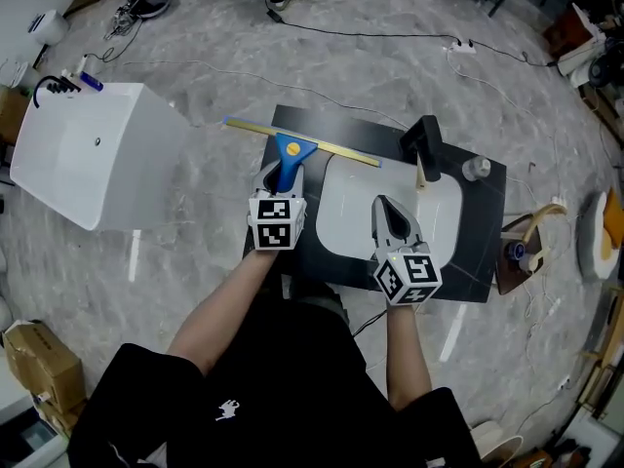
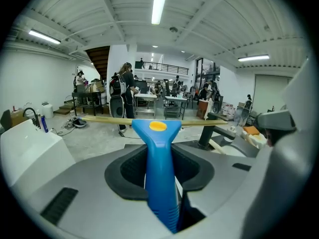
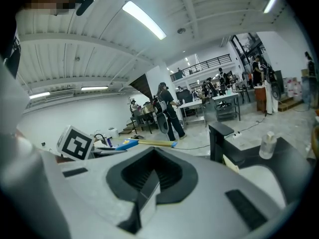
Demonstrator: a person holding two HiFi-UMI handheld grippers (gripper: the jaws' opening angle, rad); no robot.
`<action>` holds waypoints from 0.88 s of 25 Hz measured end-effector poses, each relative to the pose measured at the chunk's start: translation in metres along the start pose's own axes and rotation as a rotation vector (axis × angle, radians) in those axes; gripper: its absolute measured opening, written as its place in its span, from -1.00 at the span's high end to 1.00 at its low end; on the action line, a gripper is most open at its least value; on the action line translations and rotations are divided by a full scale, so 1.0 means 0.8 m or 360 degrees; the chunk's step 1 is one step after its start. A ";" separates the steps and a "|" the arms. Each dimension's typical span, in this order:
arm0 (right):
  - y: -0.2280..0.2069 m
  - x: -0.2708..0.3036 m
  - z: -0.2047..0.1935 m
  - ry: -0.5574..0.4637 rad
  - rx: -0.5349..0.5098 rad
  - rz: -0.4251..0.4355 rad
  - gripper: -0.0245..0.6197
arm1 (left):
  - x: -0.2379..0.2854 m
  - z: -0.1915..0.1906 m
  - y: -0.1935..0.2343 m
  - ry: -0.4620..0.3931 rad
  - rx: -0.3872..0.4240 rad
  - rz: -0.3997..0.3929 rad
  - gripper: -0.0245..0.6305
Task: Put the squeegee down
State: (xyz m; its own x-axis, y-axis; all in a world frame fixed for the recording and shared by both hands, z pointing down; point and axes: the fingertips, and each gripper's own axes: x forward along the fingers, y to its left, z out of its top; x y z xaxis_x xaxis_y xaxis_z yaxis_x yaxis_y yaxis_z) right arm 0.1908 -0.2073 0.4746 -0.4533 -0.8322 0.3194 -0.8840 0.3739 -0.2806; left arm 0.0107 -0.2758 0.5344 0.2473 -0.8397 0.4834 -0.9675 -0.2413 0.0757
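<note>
Standing over a black counter [image 1: 478, 237] with a white basin [image 1: 341, 217] sunk into it, a person held a gripper in each hand. The left gripper [image 1: 282, 177] had the squeegee [image 1: 290, 148] by its blue handle. Its fingers [image 2: 124, 173] were closed about halfway, pressed against either side of the handle, which ran straight out between them. The long yellowish blade lay crosswise at the gripper's twelve o'clock, reaching from past the counter's left edge to over the back rim of the basin. From the left gripper's own view the blade seemed to hang in the air rather than rest on anything, though I could not be sure.

The right gripper [image 1: 382, 206] hovered over the basin, at the left gripper's three o'clock. Its fingers were brought together with nothing between them. A black faucet [image 1: 424, 139] stood at its one o'clock, with a small clear bottle [image 1: 475, 169] just beyond. A large white box [image 1: 97, 154] sat on the floor at nine o'clock, well apart from the counter.

As I judged it, the task was underway but unfinished: the squeegee was in a firm grip and not yet set down. What remained was to lower it onto a surface, most likely the counter, open the fingers and draw the gripper clear.
</note>
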 end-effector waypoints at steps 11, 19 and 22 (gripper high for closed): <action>-0.039 0.048 -0.058 0.0189 0.0044 -0.0077 0.92 | 0.108 -0.034 -0.009 0.0113 -0.0045 0.0037 0.53; -0.054 0.095 -0.076 0.0235 0.0105 -0.0093 0.92 | 0.160 -0.049 -0.006 0.0176 -0.0085 0.0058 0.53; -0.059 0.107 -0.081 0.0242 0.0144 -0.0107 0.92 | 0.180 -0.057 -0.007 0.0195 -0.0070 0.0054 0.53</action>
State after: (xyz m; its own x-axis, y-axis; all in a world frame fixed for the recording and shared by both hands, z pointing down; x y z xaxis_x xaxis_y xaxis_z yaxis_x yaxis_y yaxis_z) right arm 0.1860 -0.2696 0.5738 -0.4116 -0.7801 0.4712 -0.9022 0.2755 -0.3319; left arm 0.0496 -0.3733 0.6433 0.2086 -0.7808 0.5889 -0.9772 -0.1900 0.0943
